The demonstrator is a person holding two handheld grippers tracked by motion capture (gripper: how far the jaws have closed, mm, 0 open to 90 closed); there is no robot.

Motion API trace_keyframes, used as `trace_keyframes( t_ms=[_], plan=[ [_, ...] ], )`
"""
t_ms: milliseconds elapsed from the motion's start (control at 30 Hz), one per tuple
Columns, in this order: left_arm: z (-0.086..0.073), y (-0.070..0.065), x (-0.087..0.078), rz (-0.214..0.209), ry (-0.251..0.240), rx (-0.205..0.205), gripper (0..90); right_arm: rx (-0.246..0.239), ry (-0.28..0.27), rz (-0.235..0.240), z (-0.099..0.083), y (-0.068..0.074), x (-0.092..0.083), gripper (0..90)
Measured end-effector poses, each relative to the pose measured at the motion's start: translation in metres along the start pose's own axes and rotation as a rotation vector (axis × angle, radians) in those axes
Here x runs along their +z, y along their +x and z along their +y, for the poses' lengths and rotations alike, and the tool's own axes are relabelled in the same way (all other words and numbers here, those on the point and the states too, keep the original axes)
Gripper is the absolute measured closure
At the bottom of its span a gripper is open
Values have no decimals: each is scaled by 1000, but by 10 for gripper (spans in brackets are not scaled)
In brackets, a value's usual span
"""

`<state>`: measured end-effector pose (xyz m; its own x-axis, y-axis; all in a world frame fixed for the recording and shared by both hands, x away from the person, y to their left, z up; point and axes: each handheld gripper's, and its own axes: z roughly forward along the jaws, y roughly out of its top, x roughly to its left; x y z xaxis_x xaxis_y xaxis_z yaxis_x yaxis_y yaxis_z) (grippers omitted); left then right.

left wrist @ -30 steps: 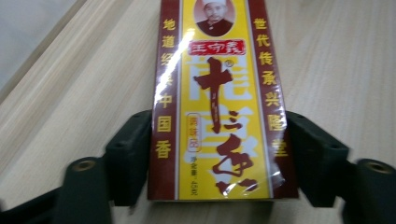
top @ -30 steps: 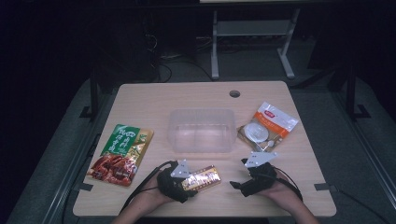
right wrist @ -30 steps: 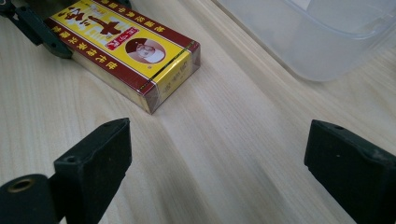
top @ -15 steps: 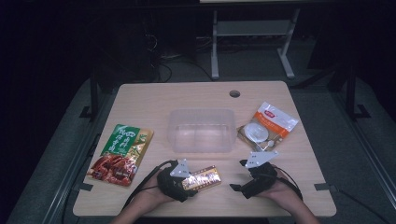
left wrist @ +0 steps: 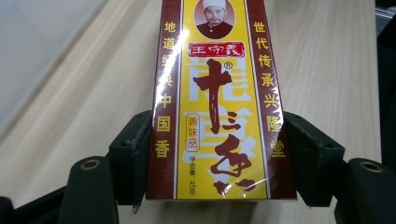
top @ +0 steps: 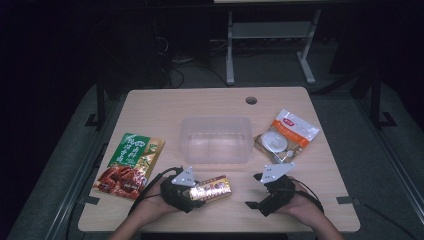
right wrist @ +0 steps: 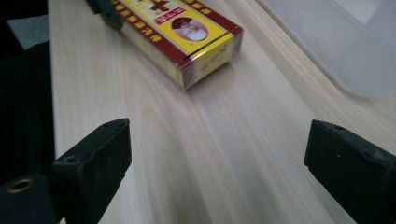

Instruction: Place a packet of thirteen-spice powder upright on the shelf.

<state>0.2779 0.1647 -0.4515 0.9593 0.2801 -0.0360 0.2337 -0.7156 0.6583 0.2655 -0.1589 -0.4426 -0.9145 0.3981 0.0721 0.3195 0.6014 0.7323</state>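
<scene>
A yellow and dark-red seasoning box (top: 213, 188) lies flat near the table's front edge. My left gripper (top: 202, 191) is shut on it, and in the left gripper view both black pads (left wrist: 134, 156) press against the long sides of the box (left wrist: 219, 93). My right gripper (top: 254, 190) rests to the right of the box, pointing toward it. Its jaws stand wide open with only bare table between them. The right gripper view shows the right gripper (right wrist: 217, 158) low over the table, with the free end of the box (right wrist: 187, 32) ahead of it.
A clear plastic container (top: 216, 140) stands in the middle of the wooden table (top: 200, 105). A green and red food packet (top: 129, 159) lies at the left, a white and orange packet (top: 286, 136) at the right. A cable hole (top: 251, 100) sits at the back.
</scene>
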Motion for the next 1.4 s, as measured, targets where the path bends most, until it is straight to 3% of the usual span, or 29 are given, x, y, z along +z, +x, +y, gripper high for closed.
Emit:
trace_keyframes(
  t_ms=[133, 167, 233, 367, 500, 600, 933, 1400],
  plan=[
    [-3, 6, -9, -26, -8, 19, 319, -81, 25, 27, 14, 1, 0, 74],
    [-3, 6, -9, -26, -8, 19, 319, -81, 25, 27, 14, 1, 0, 74],
    [-3, 9, -10, -57, 2, 36, 319, -162, 49, 48, 27, -2, 5, 76],
    [0, 8, -10, -92, 18, 82, 319, -245, 78, 109, 44, -6, 17, 75],
    [7, 6, -10, -121, 8, 125, 319, -292, 87, 179, 60, -6, 29, 76],
    [11, 4, -11, -125, 6, 151, 319, -327, 103, 204, 70, -1, 35, 78],
    [15, -2, -13, -133, 2, 197, 319, -382, 181, 267, 79, 10, 60, 140],
    [18, -5, -13, -139, 6, 216, 318, -404, 229, 275, 75, 13, 64, 302]
  ],
)
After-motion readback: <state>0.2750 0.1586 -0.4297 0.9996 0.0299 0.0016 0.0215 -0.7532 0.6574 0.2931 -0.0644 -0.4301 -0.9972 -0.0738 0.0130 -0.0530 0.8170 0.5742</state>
